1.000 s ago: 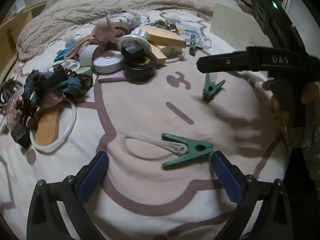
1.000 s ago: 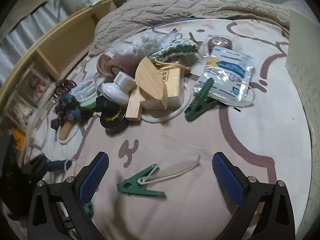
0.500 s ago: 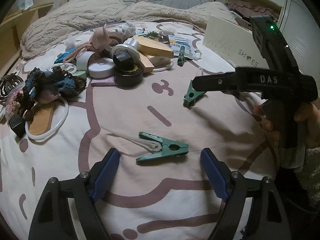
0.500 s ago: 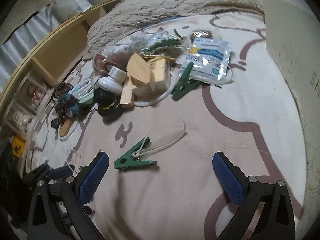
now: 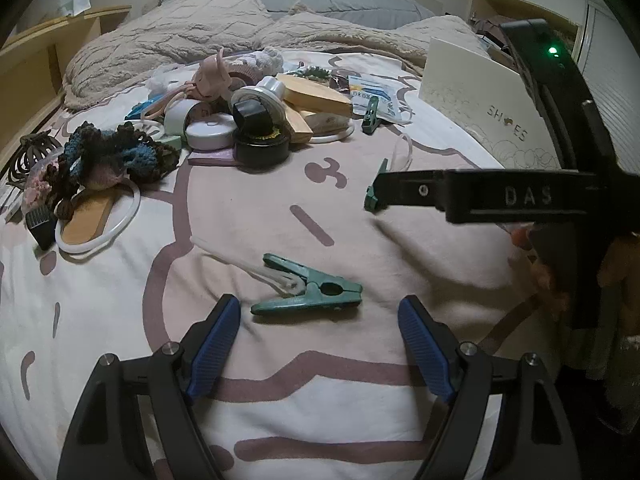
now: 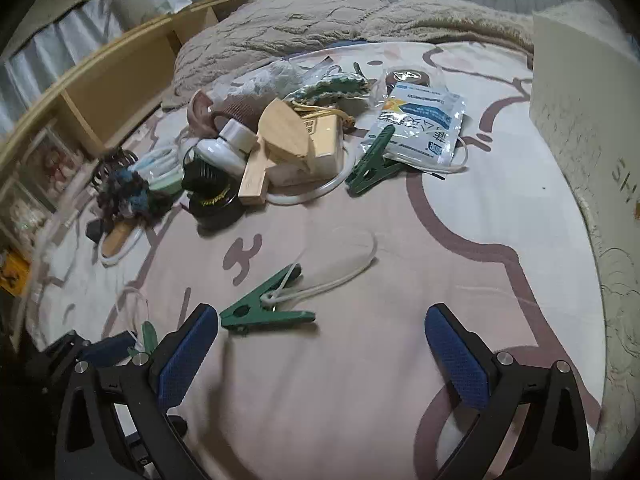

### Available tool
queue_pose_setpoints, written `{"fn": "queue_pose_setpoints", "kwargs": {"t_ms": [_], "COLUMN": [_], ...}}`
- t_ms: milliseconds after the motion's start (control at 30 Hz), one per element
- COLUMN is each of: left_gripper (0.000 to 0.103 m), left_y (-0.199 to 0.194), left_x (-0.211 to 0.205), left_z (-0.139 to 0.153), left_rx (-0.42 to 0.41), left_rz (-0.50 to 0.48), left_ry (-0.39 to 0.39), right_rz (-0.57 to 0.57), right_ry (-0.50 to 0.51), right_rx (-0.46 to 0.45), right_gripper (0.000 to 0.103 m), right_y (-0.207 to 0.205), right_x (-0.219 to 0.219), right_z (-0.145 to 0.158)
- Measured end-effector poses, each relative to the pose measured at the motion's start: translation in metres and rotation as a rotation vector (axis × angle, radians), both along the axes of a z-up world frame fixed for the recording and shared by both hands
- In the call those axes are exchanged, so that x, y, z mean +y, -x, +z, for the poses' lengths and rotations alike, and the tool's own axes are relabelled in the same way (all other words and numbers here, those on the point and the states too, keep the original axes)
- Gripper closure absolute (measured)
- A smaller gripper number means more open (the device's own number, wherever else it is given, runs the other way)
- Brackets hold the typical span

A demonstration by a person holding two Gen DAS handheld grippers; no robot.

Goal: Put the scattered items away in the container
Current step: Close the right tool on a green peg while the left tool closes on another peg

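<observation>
My left gripper (image 5: 320, 340) is open and empty, its blue pads on either side of a green clothespin with a white cord (image 5: 308, 294) lying on the bedspread. My right gripper (image 6: 322, 354) is open and empty, just right of a second green clothespin with a cord (image 6: 266, 308). A third green clothespin (image 6: 370, 168) lies by a plastic packet (image 6: 420, 126). The white shoe box (image 5: 480, 96) stands at the right edge; it also shows in the right wrist view (image 6: 588, 120). The right gripper's body (image 5: 520, 196) crosses the left wrist view.
A pile of items lies at the back left: black round tin (image 5: 260, 140), wooden blocks (image 5: 316, 100), white tins, crocheted yarn (image 5: 108, 156), white ring (image 5: 96, 224), hair claw. Beige blankets (image 5: 180, 52) lie behind. Wooden shelving (image 6: 120, 80) runs along the left.
My left gripper has drawn closer to the near clothespin and its jaws have narrowed somewhat. My right gripper has moved forward and right over the bed, so the second clothespin sits nearer its left finger.
</observation>
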State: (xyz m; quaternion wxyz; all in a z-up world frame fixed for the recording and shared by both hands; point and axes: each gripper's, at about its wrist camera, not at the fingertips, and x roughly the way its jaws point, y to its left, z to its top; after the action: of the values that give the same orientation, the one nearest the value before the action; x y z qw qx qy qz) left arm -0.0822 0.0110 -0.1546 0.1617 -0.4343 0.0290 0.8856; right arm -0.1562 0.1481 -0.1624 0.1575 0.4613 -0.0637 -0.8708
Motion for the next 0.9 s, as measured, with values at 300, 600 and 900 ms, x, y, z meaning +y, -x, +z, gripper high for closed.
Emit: {"fn": "queue_pose_setpoints", "kwargs": {"t_ms": [300, 600, 900], "left_gripper": [0.021, 0.021, 0.034], "left_y": [-0.002, -0.005, 0.001], "left_x": [-0.007, -0.003, -0.008], "left_z": [-0.001, -0.001, 0.000], "left_rx": [0.010, 0.030, 0.046], "left_rz": [0.017, 0.017, 0.069], "left_ry": [-0.069, -0.042, -0.063], "right_rz": [0.073, 0.137, 0.089], "right_ry": [-0.002, -0.176, -0.151], "right_rx": [0.049, 0.077, 0.061], "right_gripper": [0.016, 0.028, 0.049], "right_y": [-0.004, -0.012, -0.008], "right_x": [-0.006, -0.037, -0.026], "right_z": [0.006, -0.001, 0.003]}}
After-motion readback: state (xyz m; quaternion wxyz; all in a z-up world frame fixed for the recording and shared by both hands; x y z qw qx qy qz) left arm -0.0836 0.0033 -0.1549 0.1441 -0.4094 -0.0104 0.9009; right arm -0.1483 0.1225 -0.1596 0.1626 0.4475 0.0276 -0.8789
